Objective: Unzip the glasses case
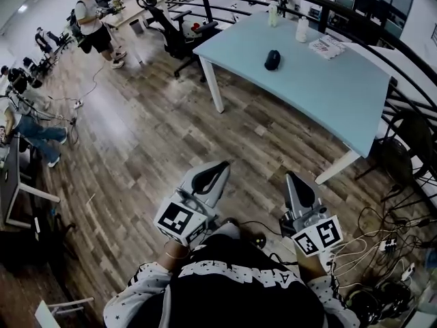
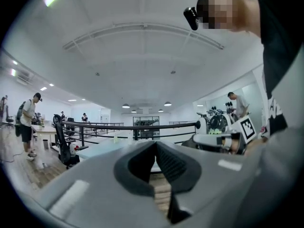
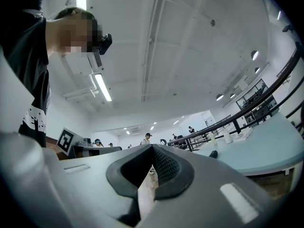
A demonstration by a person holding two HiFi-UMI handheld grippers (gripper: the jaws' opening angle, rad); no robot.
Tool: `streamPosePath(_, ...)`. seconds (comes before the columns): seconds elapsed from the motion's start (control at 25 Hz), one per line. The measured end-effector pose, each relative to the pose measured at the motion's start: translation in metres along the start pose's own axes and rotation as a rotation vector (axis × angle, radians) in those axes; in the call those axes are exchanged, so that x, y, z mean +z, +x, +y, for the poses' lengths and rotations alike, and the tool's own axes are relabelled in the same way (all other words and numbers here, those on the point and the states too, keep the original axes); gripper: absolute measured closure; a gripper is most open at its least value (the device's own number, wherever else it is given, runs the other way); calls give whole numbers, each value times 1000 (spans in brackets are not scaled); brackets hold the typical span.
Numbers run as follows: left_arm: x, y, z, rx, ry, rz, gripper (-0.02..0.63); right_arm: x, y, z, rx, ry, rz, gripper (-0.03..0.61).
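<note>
Head view puts the case flat on the table, towards its far side and well apart from both grippers. I see two bottles and a stack of papers beyond it near the table's far edge.

My left gripper and right gripper hang over the floor, close to the operator's torso and short of the table.

Left gripper view has the left gripper with its fingers brought together at the tips and nothing between them. It looks out level towards a railing.

Right gripper view has the right gripper closed tight as well, also empty and tipped a little upward. From there I pick out the case as a small dark shape on the table, off to the right of the fingers.
</note>
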State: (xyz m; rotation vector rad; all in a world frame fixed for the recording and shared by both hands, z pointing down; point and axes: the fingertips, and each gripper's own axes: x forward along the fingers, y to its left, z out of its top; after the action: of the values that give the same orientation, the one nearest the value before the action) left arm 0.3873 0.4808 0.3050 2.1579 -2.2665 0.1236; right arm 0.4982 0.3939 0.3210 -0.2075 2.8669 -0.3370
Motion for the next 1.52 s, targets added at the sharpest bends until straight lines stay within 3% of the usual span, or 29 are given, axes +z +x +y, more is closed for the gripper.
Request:
streamPosePath(0.24,5,0,21,47,0,-35,614,-1,13,-2,16,-21,3,586)
streamPosePath(0.52,5,38,44,-19,-36,-83,614,6,36,-25,-41,-73,17,588)
streamPosePath(0.76,5,85,92,-88,-60,-117,614,5,78,-57,-133,-96,25,588)
streamPosePath(1.12,-11,154,162,-171,-89,-102,614,3,149,-107,-235,-138,48,588)
streamPosePath(1.52,-13,189,235,-196,-90,-112,614,-2,224,-130,-278,-148,44,588)
